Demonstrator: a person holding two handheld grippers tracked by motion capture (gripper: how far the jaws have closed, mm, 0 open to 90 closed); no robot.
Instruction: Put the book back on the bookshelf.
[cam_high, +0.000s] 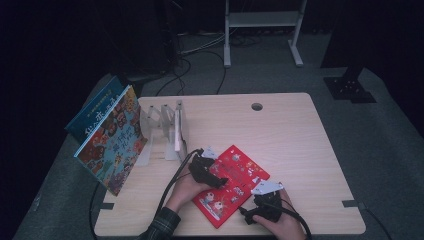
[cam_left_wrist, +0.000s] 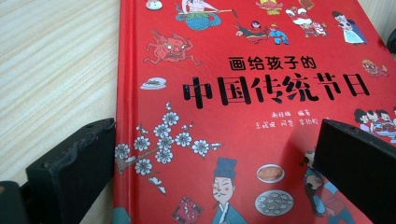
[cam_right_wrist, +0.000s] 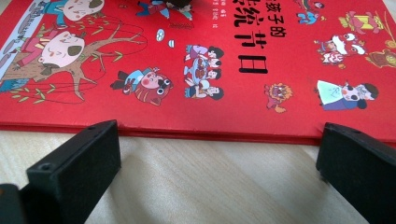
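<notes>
A red picture book (cam_high: 231, 184) with cartoon figures and black Chinese title lettering lies flat on the wooden table (cam_high: 280, 135) near its front edge. My left gripper (cam_high: 221, 182) hovers over the book's left part. In the left gripper view its jaws stand wide apart, one fingertip (cam_left_wrist: 74, 163) over the bare wood beside the book's edge (cam_left_wrist: 119, 140), the other over the cover (cam_left_wrist: 261, 116). My right gripper (cam_high: 248, 212) sits at the book's lower right edge. In the right gripper view it is open (cam_right_wrist: 219, 163), with table between the jaws and the book's edge (cam_right_wrist: 210, 133) just ahead.
A clear plastic book rack (cam_high: 162, 131) holding a white book (cam_high: 177, 131) stands at the table's back left. Two large picture books (cam_high: 112, 140) lean off the left edge. A cable hole (cam_high: 257, 106) sits at the far middle. A white frame (cam_high: 262, 20) stands on the floor behind.
</notes>
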